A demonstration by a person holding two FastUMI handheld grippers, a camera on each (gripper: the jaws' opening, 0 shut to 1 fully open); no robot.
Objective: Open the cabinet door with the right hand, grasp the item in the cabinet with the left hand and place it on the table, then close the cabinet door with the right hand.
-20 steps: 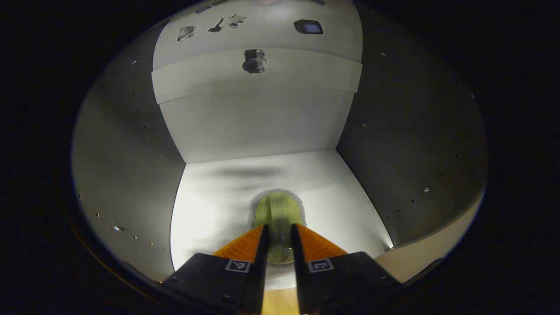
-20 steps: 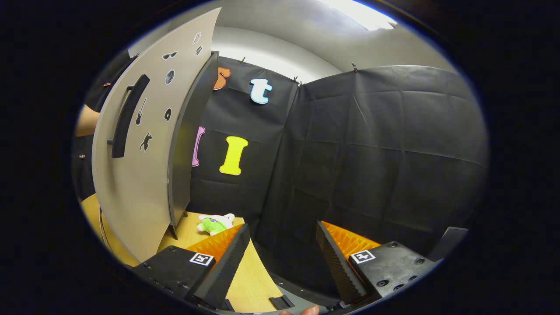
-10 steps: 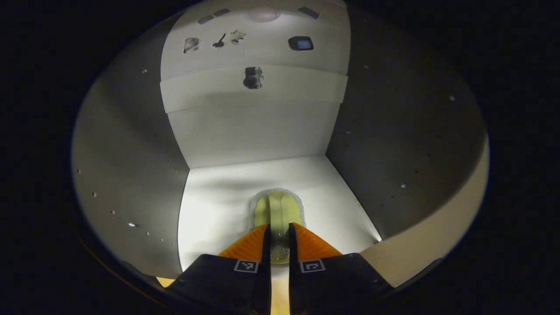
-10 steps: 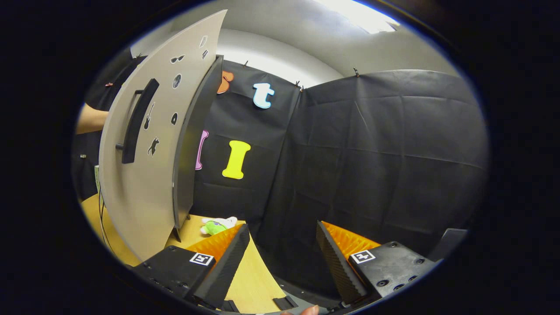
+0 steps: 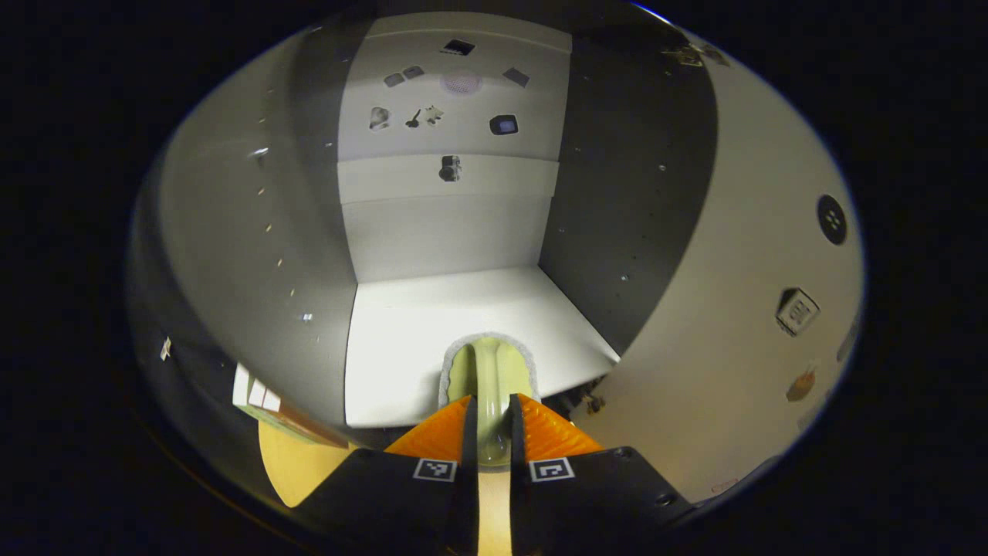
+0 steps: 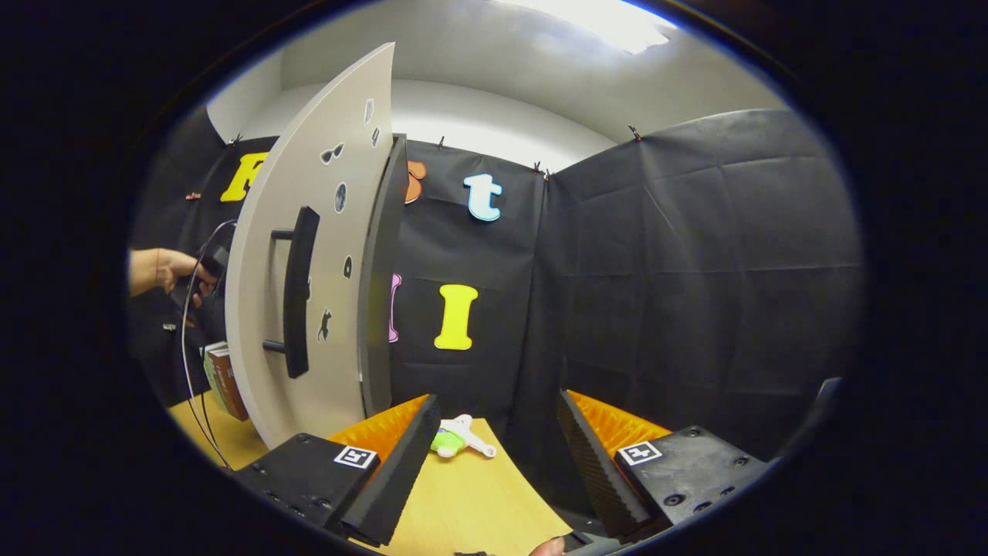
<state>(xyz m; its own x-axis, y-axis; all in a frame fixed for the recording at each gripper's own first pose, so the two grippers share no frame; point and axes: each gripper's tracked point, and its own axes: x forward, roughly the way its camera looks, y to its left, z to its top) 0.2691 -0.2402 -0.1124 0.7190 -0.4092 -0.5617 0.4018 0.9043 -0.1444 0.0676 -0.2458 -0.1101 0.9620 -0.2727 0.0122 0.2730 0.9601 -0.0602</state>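
Cabinet: door open.
My left gripper: clamped on item's near ridge; looks light, soft-edged, maybe slippery.
My right gripper: wide, empty.

Dim cabinet interior, bright ceiling light glare, fisheye-bent edges, sharp focus

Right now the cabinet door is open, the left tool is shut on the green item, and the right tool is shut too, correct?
Not quite: the right tool is open, holding nothing, as the right gripper view shows. The cabinet door is open, and the left tool is shut on the green item.
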